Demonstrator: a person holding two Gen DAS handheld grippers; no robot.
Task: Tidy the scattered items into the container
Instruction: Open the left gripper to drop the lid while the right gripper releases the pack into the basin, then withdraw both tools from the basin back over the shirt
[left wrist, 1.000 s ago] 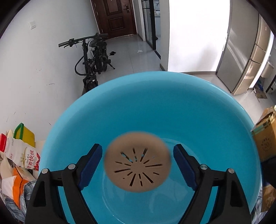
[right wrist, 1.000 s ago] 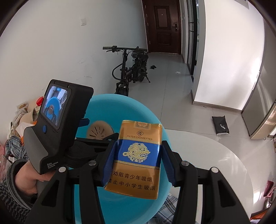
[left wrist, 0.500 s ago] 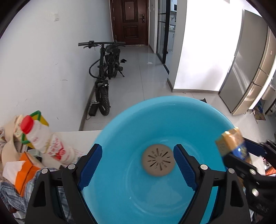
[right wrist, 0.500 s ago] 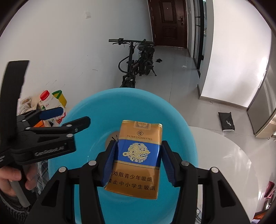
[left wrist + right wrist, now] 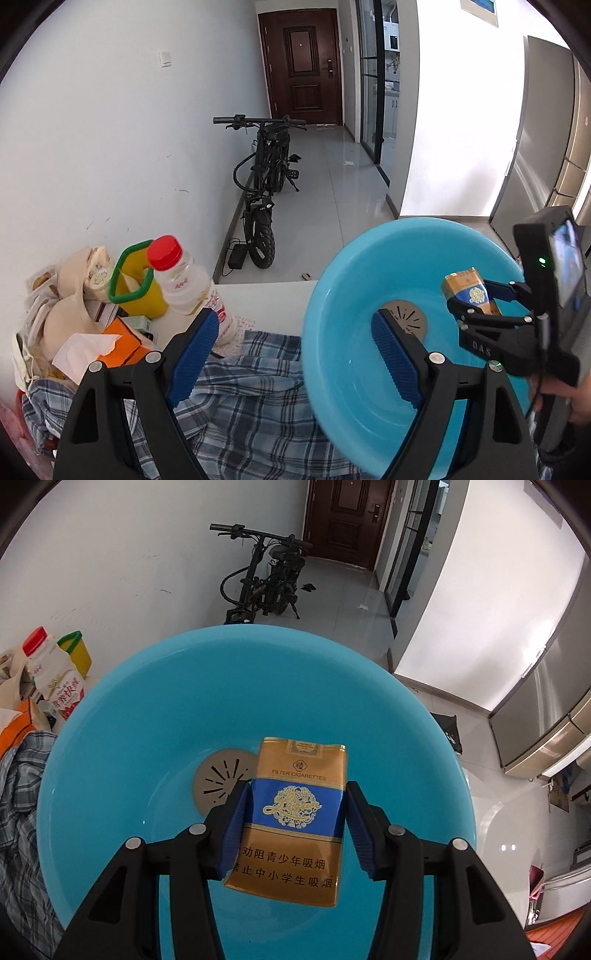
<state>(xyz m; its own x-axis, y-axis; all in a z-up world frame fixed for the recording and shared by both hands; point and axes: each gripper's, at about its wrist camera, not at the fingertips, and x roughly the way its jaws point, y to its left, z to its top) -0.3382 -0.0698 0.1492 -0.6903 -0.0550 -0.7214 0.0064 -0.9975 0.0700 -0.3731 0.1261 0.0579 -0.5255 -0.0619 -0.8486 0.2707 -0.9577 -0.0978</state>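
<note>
Grey floor tiles run back to a dark door (image 5: 303,62), with a black bike (image 5: 266,173) parked along the white wall. Nearer, a blue basin (image 5: 147,686) sits on a white table (image 5: 266,295), its left rim against a checked cloth (image 5: 251,398). The right gripper (image 5: 295,823) is clenched on a gold and blue cigarette pack (image 5: 295,812), held above the basin's bowl with open room all round; a tan disc (image 5: 221,775) lies on the bottom just left of its jaws. The pack reads "FILTER CIGARETTES" over Chinese lettering. The left gripper (image 5: 291,354) hangs released and empty above the cloth, its right jaw over the basin's rim. Beyond its left jaw stand a red-capped bottle (image 5: 184,284) and a yellow jug (image 5: 142,291).
</note>
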